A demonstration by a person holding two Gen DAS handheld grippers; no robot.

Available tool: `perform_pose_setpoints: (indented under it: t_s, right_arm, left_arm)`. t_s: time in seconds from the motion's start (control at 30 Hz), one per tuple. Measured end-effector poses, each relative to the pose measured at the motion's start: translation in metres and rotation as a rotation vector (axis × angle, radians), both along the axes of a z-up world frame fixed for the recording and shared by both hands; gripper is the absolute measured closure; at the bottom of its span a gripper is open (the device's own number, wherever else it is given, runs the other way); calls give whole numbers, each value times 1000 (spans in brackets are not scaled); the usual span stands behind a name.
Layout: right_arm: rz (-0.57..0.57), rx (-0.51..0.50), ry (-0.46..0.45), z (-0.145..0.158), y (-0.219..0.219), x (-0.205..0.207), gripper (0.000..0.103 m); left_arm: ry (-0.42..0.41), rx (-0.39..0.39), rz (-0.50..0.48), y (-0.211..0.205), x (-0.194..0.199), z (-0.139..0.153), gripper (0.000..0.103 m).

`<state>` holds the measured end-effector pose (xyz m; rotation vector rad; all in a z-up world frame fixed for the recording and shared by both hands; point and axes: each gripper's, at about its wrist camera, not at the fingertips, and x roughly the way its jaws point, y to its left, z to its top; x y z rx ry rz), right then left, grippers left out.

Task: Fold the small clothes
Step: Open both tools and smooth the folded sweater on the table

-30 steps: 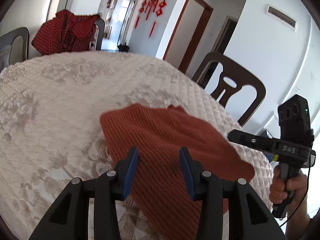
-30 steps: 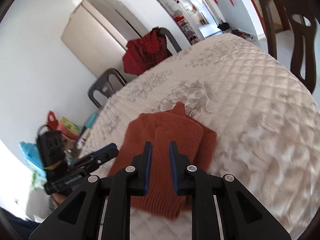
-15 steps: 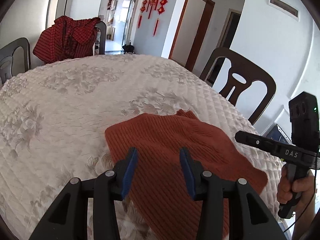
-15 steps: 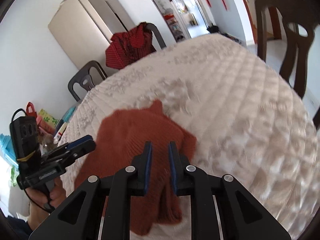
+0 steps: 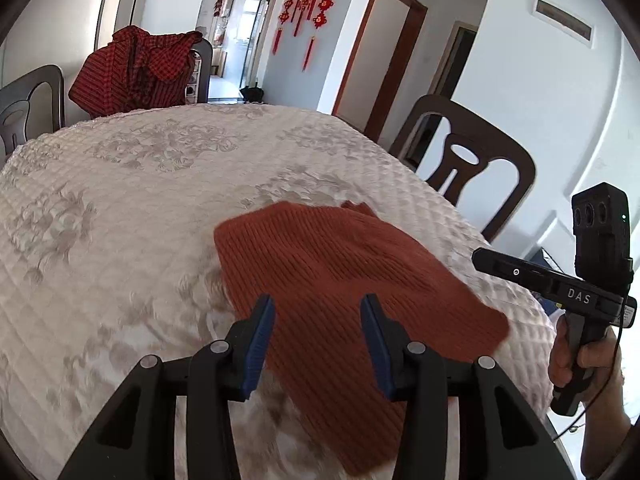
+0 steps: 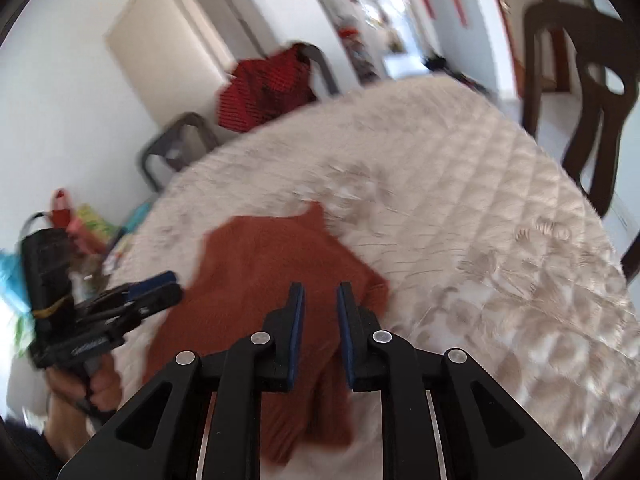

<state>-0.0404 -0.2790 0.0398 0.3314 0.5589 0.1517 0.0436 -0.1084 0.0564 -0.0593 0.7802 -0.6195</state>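
Observation:
A rust-orange ribbed knit garment [image 5: 344, 280] lies folded flat on the cream quilted tablecloth [image 5: 120, 208]; it also shows in the right wrist view [image 6: 264, 276]. My left gripper [image 5: 318, 312] is open and empty, held above the garment's near edge. My right gripper [image 6: 319, 300] is open with a narrow gap and empty, above the garment's right side. Each gripper shows from the side in the other's view: the right one [image 5: 486, 258] off the table's right edge, the left one [image 6: 160, 288] at the garment's left.
A dark wooden chair [image 5: 472, 168] stands at the table's right side. A red plaid cloth [image 5: 136, 72] hangs over a chair at the far end. A grey chair [image 6: 176, 144] and colourful clutter [image 6: 88, 228] are at the left. A doorway [image 5: 380, 52] lies beyond.
Both grippers have lifted and drawn back from the garment, so more of the table shows. The right gripper's jaws have opened slightly. The garment lies still.

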Motion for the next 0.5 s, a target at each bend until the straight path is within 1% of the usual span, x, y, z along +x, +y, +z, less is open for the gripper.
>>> perform_pose_setpoints:
  t_s: [0.07, 0.1, 0.13, 0.17, 0.2, 0.23, 0.27, 0.3, 0.33, 0.37, 0.5]
  right_arm:
    - [43, -49, -22, 2, 14, -16, 86]
    - [67, -73, -24, 1, 22, -24, 86]
    - [78, -83, -22, -2, 25, -28, 86]
    - [87, -94, -16, -6, 29, -32, 86]
    - [90, -101, -3, -11, 29, -31, 88]
    - [83, -116, 32, -19, 28, -28, 91]
    - [67, -131, 68, -27, 27, -24, 97]
    - [62, -126, 79, -34, 24, -23, 99]
    - [64, -102, 62, -36, 21, -24, 100]
    - [61, -97, 65, -36, 20, -24, 101]
    - [57, -148, 58, -35, 25, -22, 102]
  left_arm:
    - [1, 2, -7, 3, -13, -1, 56]
    - [7, -6, -13, 5, -19, -1, 58]
    - [15, -12, -18, 6, -26, -3, 64]
    - [20, -9, -21, 4, -30, -5, 66]
    - [19, 5, -20, 2, -35, -8, 66]
    - [7, 27, -19, 0, -40, -11, 66]
    - [3, 37, -21, -3, -41, -14, 66]
    - [2, 47, -17, -4, -42, -17, 66]
    - [2, 54, -10, -6, -42, -20, 66]
    - [0, 56, -6, -6, -41, -21, 66]
    - [-3, 61, 4, -7, -40, -23, 65]
